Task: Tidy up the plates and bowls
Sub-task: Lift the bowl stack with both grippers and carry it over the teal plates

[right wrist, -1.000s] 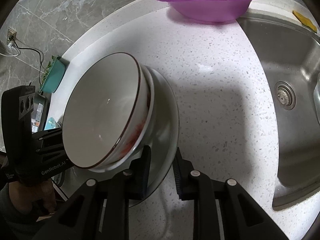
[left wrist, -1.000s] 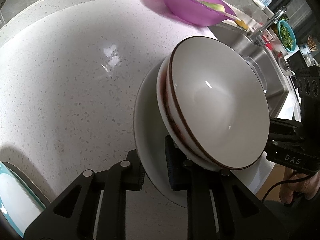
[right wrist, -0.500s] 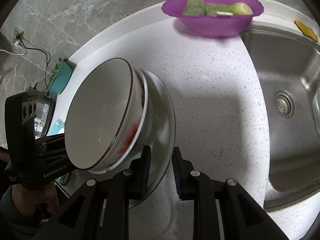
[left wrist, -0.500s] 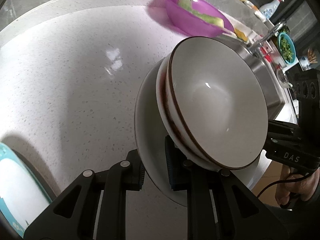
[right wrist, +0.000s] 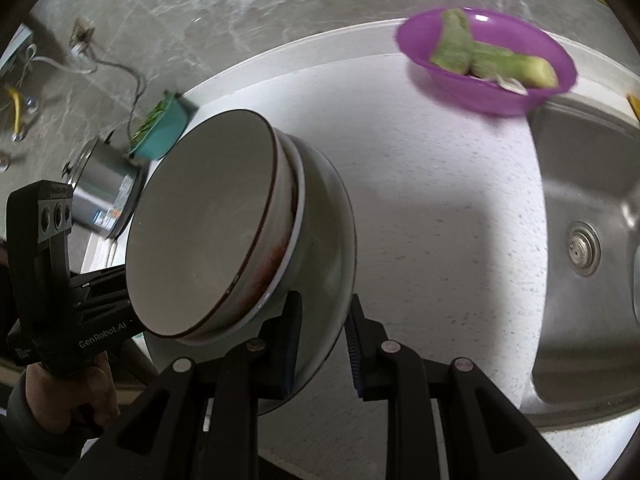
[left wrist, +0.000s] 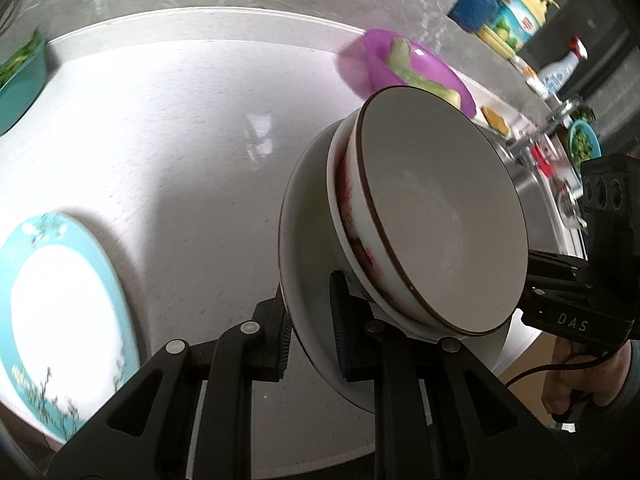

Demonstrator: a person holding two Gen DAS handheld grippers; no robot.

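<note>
A white plate (left wrist: 308,240) carrying two stacked bowls is held above the speckled white counter (left wrist: 180,140). The top bowl (left wrist: 440,216) is cream with a brown rim. It sits in a white bowl with red marks (left wrist: 344,208). My left gripper (left wrist: 310,338) is shut on the plate's near rim. In the right wrist view the same plate (right wrist: 332,240) and top bowl (right wrist: 204,232) show, with my right gripper (right wrist: 322,340) shut on the opposite rim. A teal-rimmed plate (left wrist: 60,312) lies on the counter to the left.
A purple bowl of green vegetables (right wrist: 488,60) stands at the back by the steel sink (right wrist: 588,240). A teal basket of greens (right wrist: 160,128) and a steel pot (right wrist: 100,196) sit at the counter's left end. Bottles (left wrist: 516,20) and a faucet (left wrist: 552,120) stand beyond the sink.
Both grippers have risen with the plate and bowls still gripped. The counter looks farther away, and the teal-rimmed plate has come well into the left wrist view.
</note>
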